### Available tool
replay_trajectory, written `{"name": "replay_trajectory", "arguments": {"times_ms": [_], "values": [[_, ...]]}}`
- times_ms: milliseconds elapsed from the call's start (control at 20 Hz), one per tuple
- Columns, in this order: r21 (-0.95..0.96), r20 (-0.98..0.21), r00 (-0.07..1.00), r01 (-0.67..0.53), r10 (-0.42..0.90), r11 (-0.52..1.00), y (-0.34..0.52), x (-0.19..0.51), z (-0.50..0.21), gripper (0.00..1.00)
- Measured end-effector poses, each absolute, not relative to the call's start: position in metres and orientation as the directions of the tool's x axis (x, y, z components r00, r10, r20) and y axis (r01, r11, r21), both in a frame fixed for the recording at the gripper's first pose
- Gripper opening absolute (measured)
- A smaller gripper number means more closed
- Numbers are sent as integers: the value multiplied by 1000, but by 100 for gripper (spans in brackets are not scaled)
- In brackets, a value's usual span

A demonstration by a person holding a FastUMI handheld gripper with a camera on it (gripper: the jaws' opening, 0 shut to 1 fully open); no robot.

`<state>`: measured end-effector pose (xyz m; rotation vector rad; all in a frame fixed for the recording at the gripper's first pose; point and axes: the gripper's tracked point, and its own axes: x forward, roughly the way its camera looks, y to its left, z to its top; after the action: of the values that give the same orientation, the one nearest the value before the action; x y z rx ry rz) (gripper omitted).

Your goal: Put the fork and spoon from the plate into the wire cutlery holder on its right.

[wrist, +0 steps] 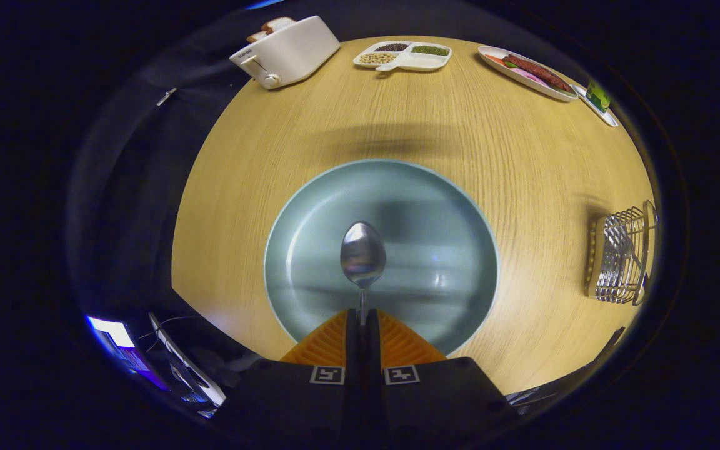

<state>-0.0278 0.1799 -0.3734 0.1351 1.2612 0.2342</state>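
**Gripper view: tongs clamping the spoon above the plate**

The tongs (363, 319) are pressing both fingers together on the handle of the spoon (363, 254), its bowl pointing ahead over the pale blue plate (310, 212). The plate is sitting on the round wooden bench (397, 112). The wire cutlery holder (619, 256) is standing well to the plate's right, holding metal cutlery. Beyond are sitting a toaster (288, 51), a divided dish of beans (402, 56) and a plate of sausages (525, 70).

You've got one spoon (363, 253), one round plate (310, 250), one wire cutlery holder (621, 255), one toaster (286, 51), one divided tray (402, 55), two oblong dishes: first dish (525, 73), second dish (597, 103), one table (522, 169), one tool (363, 319) closed tight on the spoon's handle.
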Motion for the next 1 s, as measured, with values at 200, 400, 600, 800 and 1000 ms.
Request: {"name": "replay_trajectory", "arguments": {"times_ms": [200,400,600,800,1000], "values": [[260,-907,324,-76,270,963,167,-27,-351,8],[300,-887,353,-46,296,953,158,-27,-324,8],[304,-878,372,-56,302,951,138,-33,-291,8],[298,-877,377,-60,298,953,100,-40,-255,8],[274,-887,367,-65,279,959,49,-40,-230,8]]}}
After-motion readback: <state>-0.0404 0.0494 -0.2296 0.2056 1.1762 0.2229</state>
